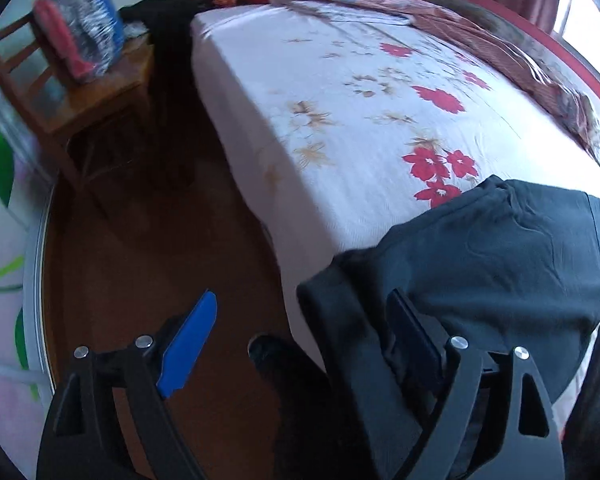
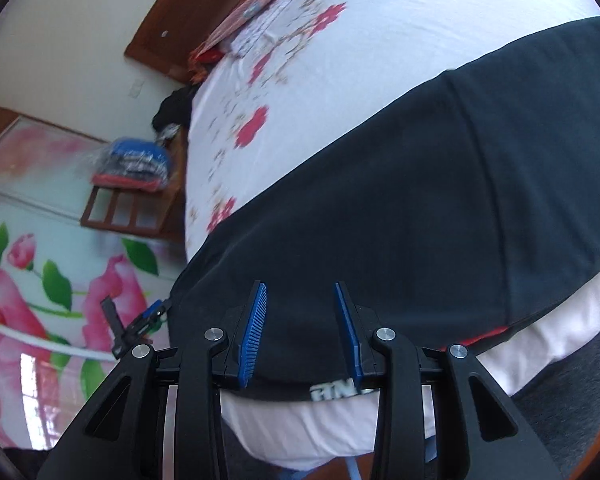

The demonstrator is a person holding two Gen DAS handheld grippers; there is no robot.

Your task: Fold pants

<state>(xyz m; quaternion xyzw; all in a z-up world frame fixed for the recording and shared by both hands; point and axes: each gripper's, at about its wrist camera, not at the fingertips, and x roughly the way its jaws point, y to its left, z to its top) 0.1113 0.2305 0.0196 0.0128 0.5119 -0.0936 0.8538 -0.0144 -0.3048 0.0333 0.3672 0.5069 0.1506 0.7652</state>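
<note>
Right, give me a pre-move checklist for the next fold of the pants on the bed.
1. Pants on the bed: ok, spread along the near edge.
2. All cloth on the mattress: not ok, one end of the pants droops over the bed's edge in the left wrist view.
3. Left gripper free: ok, jaws wide apart, one blue pad over the floor, the other finger at the drooping cloth, nothing pinched.
4. Right gripper free: ok, jaws apart over the dark cloth, pads not pressing it.
5. Cloth flat: cannot tell, frames are blurred.
6. Chair with bagged clothes clear of the path: ok, it stands apart beside the bed.
</note>
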